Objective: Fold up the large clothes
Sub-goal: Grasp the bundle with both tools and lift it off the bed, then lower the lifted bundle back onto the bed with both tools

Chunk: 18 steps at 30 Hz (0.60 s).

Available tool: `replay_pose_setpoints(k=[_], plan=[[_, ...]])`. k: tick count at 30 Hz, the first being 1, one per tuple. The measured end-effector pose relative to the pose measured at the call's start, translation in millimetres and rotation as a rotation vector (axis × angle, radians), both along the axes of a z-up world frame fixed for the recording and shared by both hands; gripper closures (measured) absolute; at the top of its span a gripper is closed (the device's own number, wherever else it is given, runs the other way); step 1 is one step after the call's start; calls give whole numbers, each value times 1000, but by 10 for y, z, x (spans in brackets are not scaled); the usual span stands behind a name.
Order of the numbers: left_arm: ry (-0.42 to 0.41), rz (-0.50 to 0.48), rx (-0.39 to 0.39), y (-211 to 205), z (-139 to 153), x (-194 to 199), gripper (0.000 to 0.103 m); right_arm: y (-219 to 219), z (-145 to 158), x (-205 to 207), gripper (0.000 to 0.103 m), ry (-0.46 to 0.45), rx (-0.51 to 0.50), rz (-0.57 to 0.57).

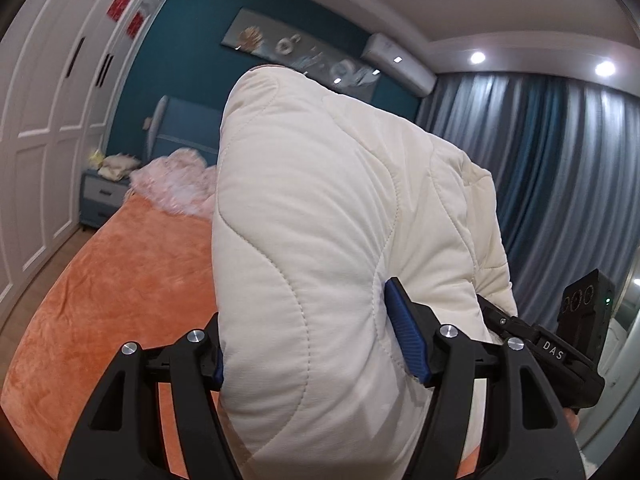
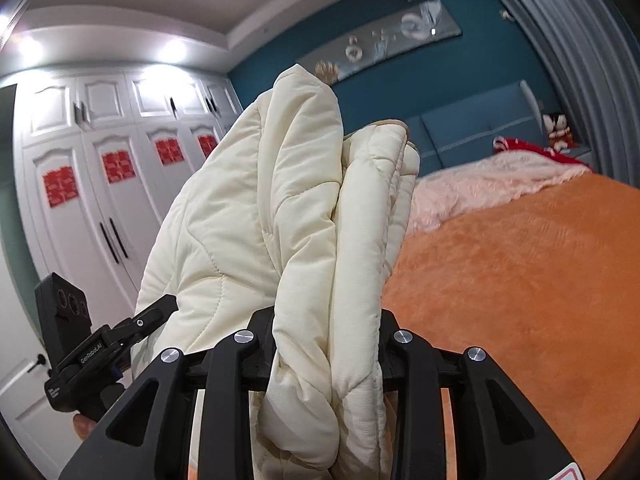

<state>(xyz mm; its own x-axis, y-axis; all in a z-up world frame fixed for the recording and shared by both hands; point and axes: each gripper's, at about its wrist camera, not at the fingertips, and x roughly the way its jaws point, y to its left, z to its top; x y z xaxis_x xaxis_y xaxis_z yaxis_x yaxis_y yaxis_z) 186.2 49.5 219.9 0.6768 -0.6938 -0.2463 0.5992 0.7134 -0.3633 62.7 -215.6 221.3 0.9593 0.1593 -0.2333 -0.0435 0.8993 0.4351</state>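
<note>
Your left tongs (image 1: pixel 312 344) pinch a thick fold of the cream quilted padded jacket (image 1: pixel 332 216); your right tongs (image 2: pixel 326 344) clamp a bunched fold of it too. The jacket hangs raised between them, above the orange plush bed cover (image 2: pixel 520 280), pink blanket (image 2: pixel 480 184) far behind.

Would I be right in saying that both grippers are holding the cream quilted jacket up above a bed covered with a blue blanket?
Not quite: the blanket on the bed is orange, not blue, as both wrist views show. The rest stands: the left gripper and the right gripper each clamp a thick bunch of the cream quilted jacket, held up above the bed.
</note>
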Motion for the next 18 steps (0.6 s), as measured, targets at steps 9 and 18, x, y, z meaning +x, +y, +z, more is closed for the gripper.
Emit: replay_pose_setpoints(k=[9,18], plan=[[193,11,57,-17,-1158,929,40,-44,-1156,973,73,218,21,-11],[416,23,156,-180,-2585,1432,40,-54,-2419,1418,73,444,43,-31]])
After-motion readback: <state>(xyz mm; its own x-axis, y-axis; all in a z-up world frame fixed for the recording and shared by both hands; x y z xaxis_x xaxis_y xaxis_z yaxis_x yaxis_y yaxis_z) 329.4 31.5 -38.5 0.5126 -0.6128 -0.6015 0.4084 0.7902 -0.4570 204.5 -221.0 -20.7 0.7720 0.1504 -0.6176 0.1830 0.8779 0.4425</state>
